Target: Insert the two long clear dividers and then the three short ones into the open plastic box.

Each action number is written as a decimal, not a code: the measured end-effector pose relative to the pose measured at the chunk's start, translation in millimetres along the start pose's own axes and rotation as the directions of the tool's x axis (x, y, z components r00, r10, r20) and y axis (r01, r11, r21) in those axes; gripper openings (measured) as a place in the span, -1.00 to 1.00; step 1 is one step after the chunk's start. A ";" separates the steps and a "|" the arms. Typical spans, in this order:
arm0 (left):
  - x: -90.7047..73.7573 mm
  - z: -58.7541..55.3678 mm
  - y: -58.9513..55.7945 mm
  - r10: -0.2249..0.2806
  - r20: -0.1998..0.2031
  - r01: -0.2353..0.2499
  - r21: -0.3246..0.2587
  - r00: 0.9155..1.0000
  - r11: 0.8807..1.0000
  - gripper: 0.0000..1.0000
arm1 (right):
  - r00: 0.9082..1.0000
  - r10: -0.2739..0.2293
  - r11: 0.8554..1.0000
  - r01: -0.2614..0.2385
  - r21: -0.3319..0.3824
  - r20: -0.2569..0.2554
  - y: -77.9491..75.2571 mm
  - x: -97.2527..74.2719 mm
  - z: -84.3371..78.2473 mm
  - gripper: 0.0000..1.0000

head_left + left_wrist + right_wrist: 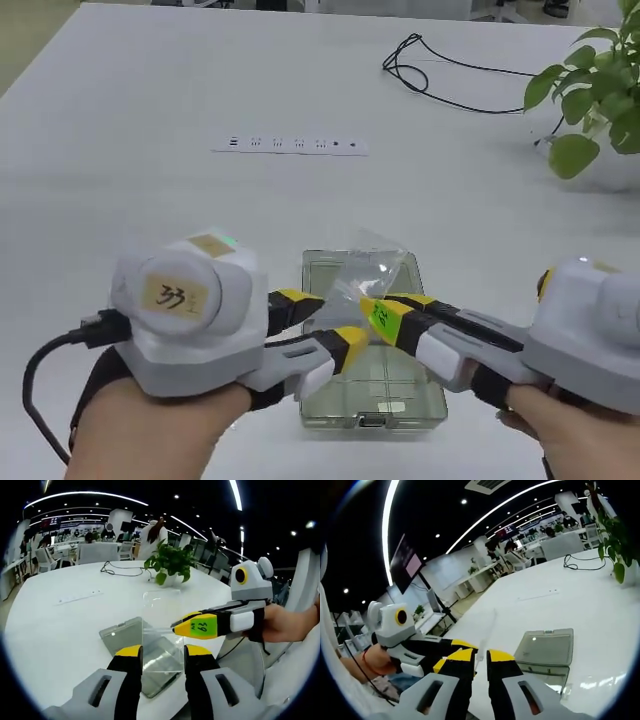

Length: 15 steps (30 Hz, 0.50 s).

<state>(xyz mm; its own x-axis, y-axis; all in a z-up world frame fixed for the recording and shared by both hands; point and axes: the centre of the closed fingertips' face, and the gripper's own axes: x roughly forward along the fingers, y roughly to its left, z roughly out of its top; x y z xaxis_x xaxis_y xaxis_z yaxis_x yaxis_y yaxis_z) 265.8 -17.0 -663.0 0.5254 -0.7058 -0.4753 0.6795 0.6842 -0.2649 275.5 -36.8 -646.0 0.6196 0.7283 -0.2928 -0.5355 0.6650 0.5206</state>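
The right hand-held gripper (385, 310) is clamped on a long clear divider (370, 268), its yellow tips pinched onto the sheet's lower part and holding it above the open plastic box (430, 400). In the right gripper view its own jaws (480, 655) stand almost together, with the divider (490, 625) showing edge-on as a thin pale line rising from between them. The left hand-held gripper (325, 320) sits just beside it on the left with its jaws spread. In the left gripper view the two yellow tips (162, 652) stand clearly apart, and the divider (160, 640) hangs face-on in front of them. Whether either tip touches the sheet is not clear. In that view the right hand-held gripper (177, 627) reaches in from the right, and its green-labelled tip meets the sheet's edge. The box (155, 680) rests on the white counter (150, 200) directly under both tips, with its clear lid folded back flat on the far side. Thin partition lines show inside it in the head view. The right gripper view has the box (545, 670) to the right of the jaws and the left hand-held gripper (455, 647) coming in from the left. Farther back on the counter lie a white power strip (290, 145), a looped black cable (420, 70) and a leafy green plant (590, 90), all well apart from the box.
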 end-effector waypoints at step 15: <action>2.7 1.6 -3.8 -0.010 0.011 0.010 -0.001 1.000 1.000 -0.35 | 1.000 -0.017 0.998 0.017 0.058 0.002 -0.8 0.9 3.7 -0.87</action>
<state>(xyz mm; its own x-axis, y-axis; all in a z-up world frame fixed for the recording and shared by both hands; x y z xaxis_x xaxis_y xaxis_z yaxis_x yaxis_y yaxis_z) 265.4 -21.8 -661.9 0.5244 -0.7145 -0.4631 0.6839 0.6775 -0.2707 278.6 -37.3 -643.7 0.6298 0.7165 -0.3000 -0.4909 0.6664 0.5612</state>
